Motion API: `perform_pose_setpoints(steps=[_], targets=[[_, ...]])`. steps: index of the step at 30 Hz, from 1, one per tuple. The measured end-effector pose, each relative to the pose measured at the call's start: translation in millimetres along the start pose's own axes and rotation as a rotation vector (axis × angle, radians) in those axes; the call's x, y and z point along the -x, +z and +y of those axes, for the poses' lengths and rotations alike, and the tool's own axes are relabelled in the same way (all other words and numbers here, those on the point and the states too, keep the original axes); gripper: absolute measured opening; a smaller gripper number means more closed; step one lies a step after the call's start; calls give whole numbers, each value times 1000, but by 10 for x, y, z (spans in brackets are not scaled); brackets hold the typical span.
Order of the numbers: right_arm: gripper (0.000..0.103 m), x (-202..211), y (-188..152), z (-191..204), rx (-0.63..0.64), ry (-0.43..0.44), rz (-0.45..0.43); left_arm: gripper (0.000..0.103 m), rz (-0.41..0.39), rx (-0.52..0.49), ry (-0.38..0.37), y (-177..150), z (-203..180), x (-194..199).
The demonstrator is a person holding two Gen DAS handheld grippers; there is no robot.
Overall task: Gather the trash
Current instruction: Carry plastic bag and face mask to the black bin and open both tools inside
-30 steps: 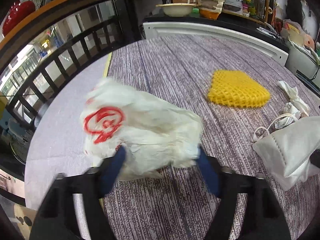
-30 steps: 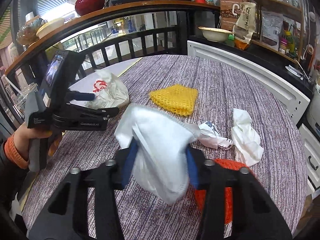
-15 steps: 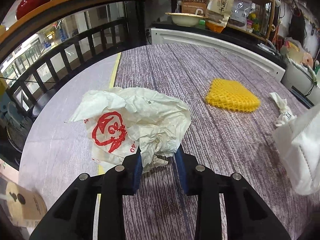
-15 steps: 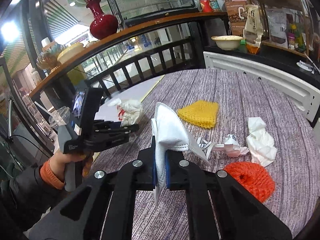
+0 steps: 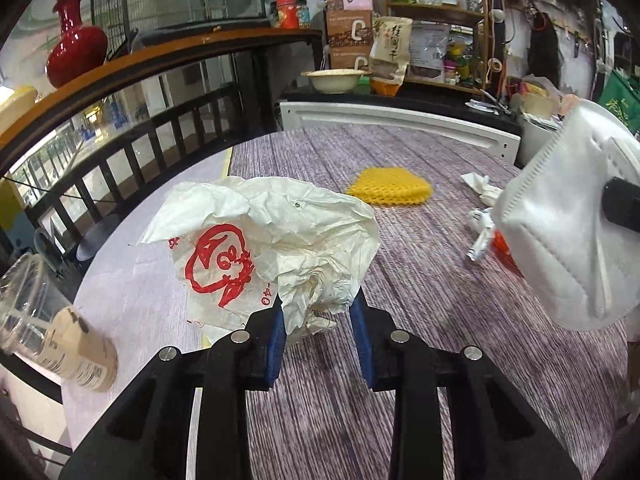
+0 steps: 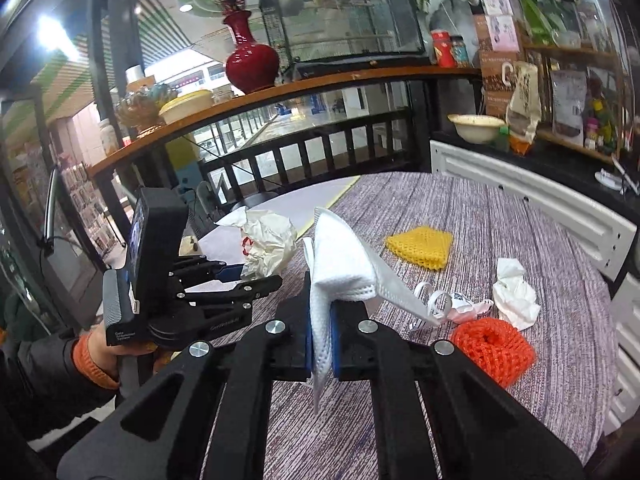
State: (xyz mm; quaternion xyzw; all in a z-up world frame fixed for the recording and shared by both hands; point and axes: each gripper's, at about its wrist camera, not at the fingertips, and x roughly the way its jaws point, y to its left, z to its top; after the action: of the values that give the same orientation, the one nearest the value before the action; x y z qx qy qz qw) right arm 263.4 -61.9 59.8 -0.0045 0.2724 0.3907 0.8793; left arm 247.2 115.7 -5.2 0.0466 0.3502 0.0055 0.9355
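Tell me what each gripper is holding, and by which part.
Left gripper pinches the bag's crumpled lower end; right gripper clamps the mask along its folded edge.

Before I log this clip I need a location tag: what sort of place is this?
Probably a small shop or cafe beside a mall walkway: packaged goods on wooden shelves, a glossy red vase on a counter ledge, and a black railing overlooking a lit concourse.

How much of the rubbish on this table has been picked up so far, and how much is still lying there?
In hand: the left hand-held gripper pinches a crumpled plastic bag; the right hand-held gripper clamps a white face mask. No bin shows, so nothing looks finished. Still on the table: yellow foam net, orange foam net, crumpled tissue, small wrapper.
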Motion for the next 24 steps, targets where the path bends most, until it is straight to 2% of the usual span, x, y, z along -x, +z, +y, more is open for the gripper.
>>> perform_pose_setpoints(steps=[9,15,24], targets=[[7,341,-314,55,11,-32,-2,30,-20,-18,-62,-118,-286,304],[7,794,-541,1,31,-81,-31,30,-49,-44,-122,-165,-611,520],[7,1468,-928,-563,-70,-251,-66,30,-78,-100,-261,-155,-1258,763]])
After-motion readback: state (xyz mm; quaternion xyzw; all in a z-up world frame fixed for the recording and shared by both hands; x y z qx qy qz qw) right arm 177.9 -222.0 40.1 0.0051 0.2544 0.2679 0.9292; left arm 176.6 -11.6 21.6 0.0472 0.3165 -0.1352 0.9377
